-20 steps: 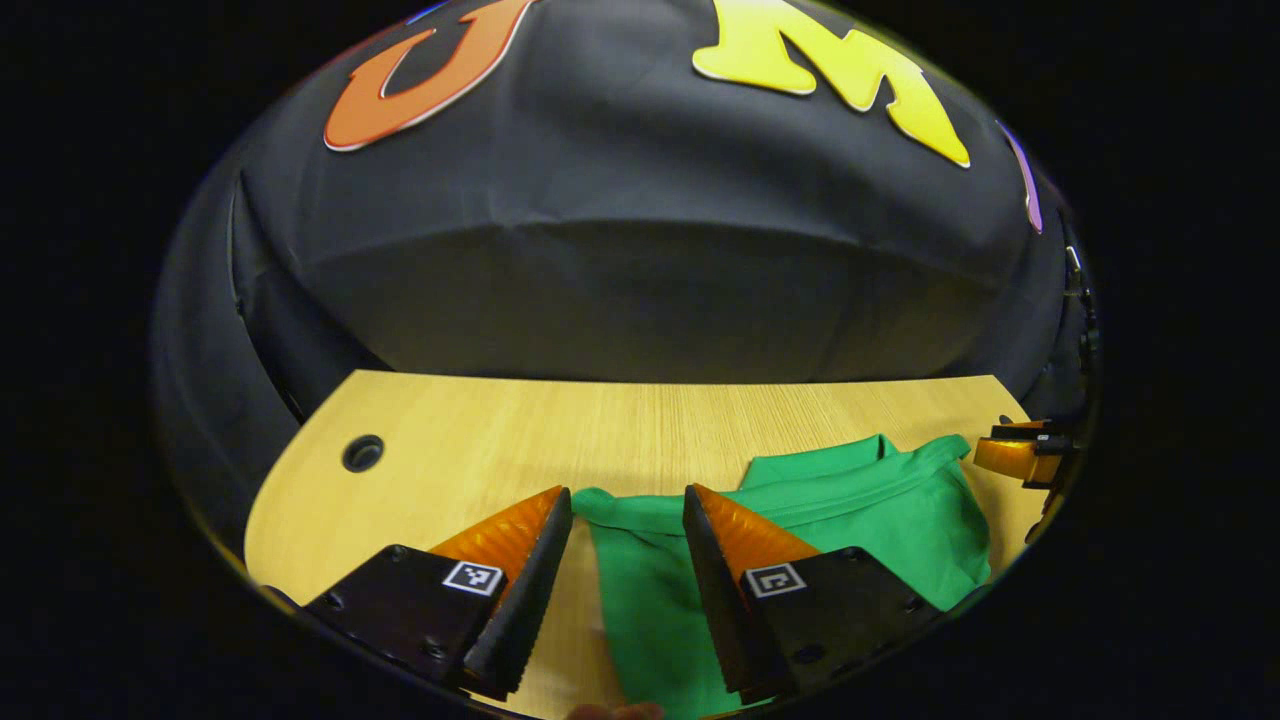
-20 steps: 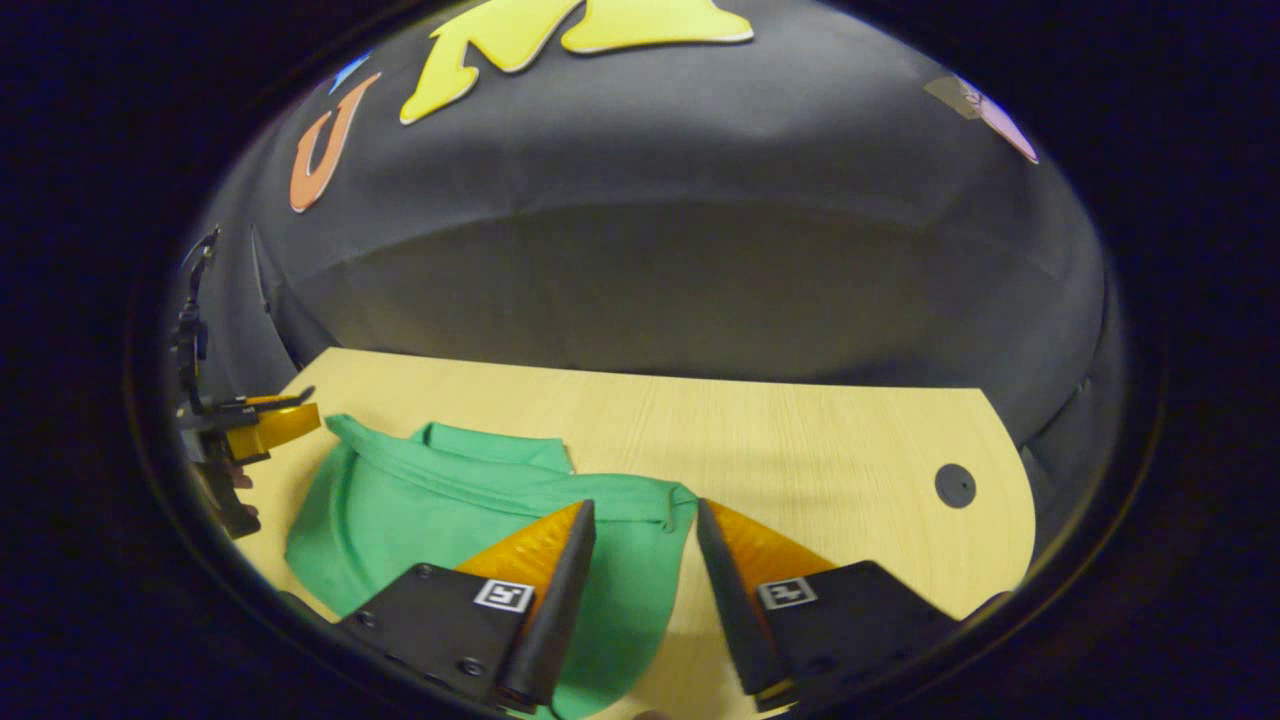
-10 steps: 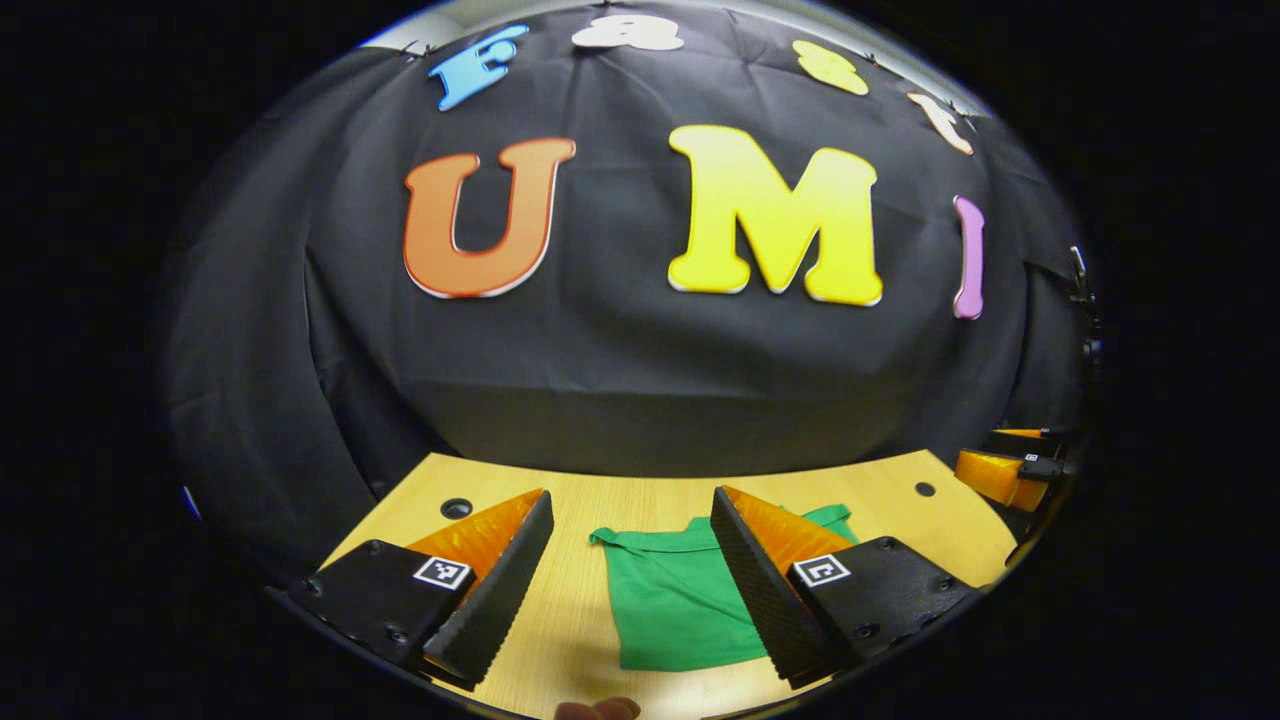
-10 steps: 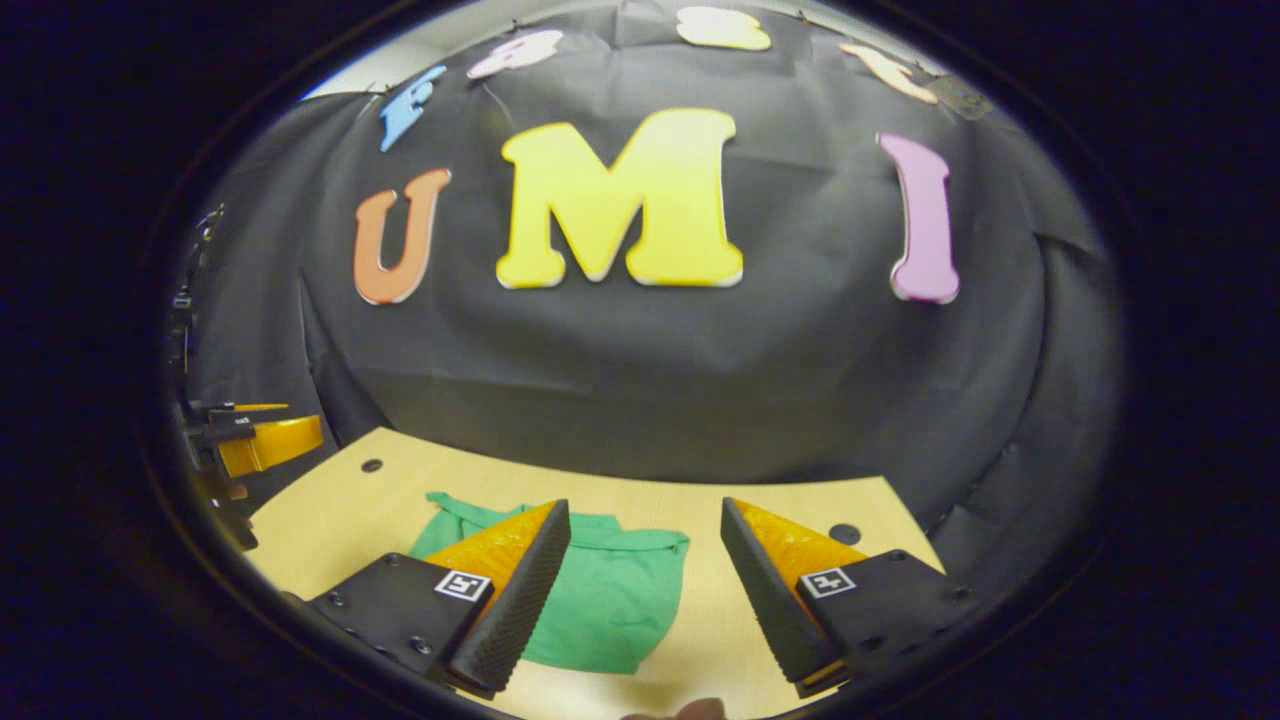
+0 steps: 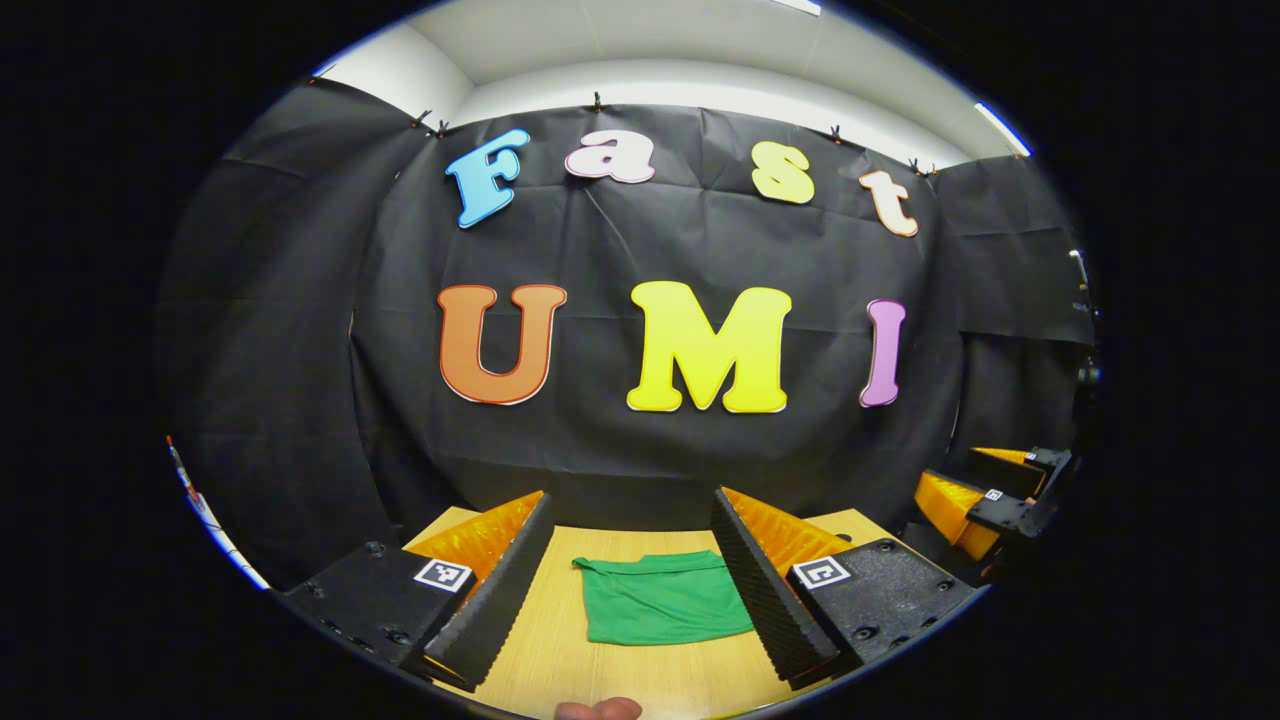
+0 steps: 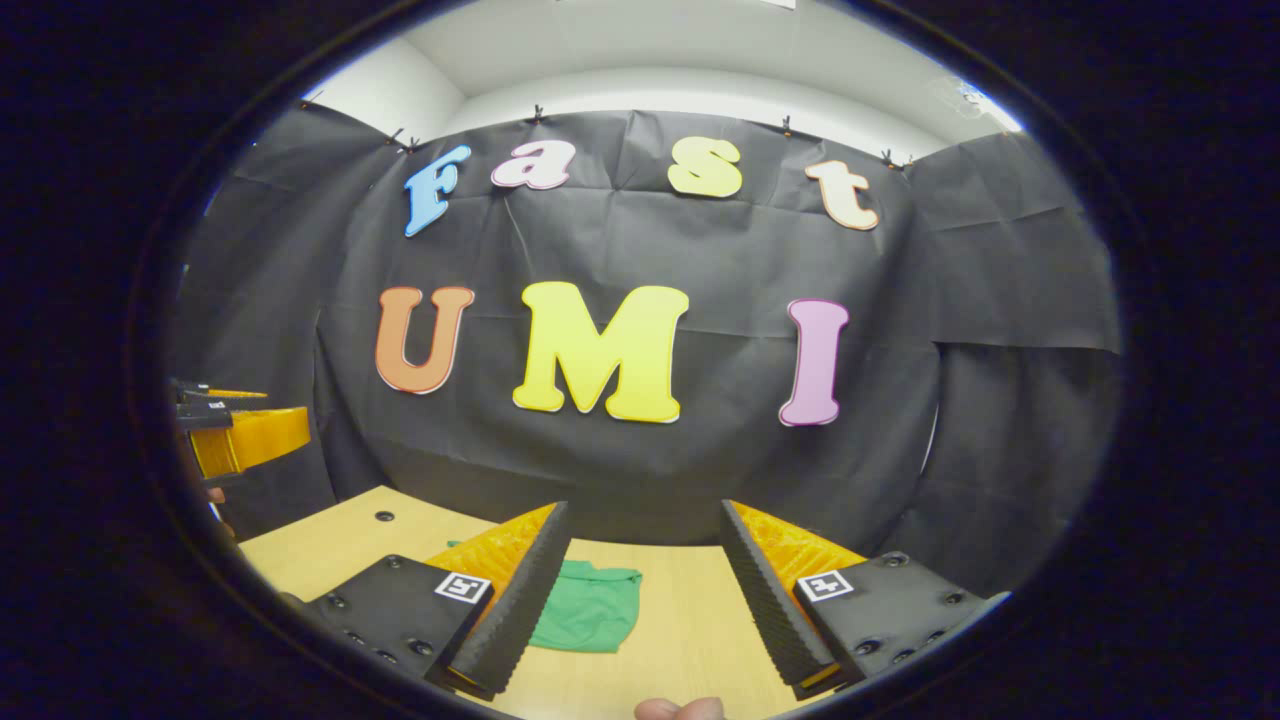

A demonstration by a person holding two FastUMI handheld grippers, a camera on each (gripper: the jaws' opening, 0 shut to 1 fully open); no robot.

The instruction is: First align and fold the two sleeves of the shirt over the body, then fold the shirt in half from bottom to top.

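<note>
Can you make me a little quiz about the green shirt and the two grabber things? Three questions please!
1. True or false: the green shirt lies folded on the wooden table.
2. Are the jaws of the left gripper A) open with nothing between them, or B) squeezed shut on the shirt?
3. Fill in the missing word: the right gripper is held ____ the table, not touching the shirt.

Key
1. True. It is a small, neat rectangle.
2. A. The shirt lies farther off, seen through the gap.
3. Above.
</note>
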